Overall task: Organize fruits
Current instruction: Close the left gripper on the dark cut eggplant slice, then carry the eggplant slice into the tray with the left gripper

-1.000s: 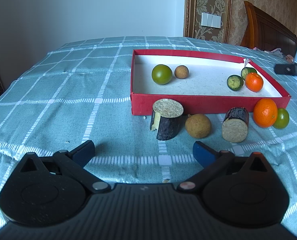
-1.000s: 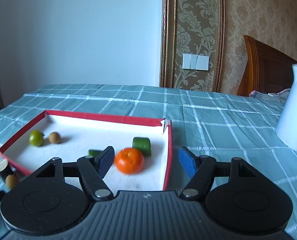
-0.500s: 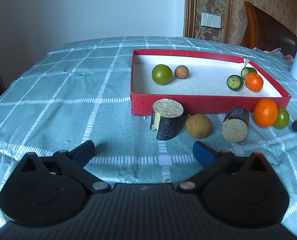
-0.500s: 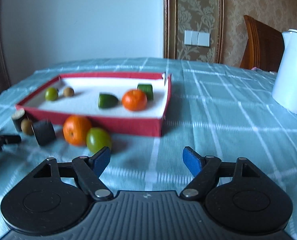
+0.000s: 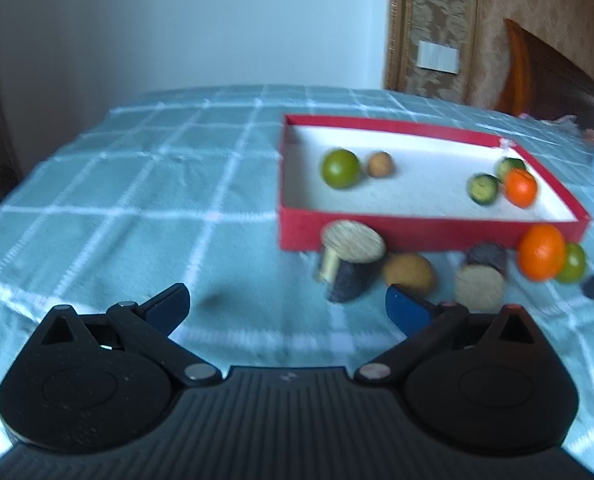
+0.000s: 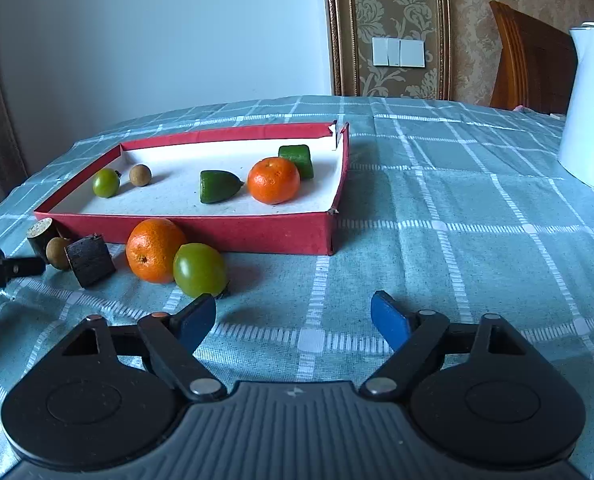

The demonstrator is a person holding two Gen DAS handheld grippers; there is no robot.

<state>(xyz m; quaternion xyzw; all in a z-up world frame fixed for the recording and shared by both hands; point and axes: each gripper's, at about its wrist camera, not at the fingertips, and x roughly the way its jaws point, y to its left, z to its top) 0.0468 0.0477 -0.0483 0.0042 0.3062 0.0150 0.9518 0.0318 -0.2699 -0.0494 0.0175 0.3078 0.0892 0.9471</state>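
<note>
A teal tablecloth is showing a white check of woven lines; a red box is showing a white inside. Two mandarins, one inside and one outside, are glowing orange, a round fruit beside the outer one is looking green, and the right gripper's pads are showing blue

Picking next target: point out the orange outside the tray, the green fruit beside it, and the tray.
Orange point(image 6: 155, 250): right wrist view, front skin.
Green fruit point(image 6: 199, 270): right wrist view, front skin.
Tray point(image 6: 257, 234): right wrist view, near red wall.
</note>
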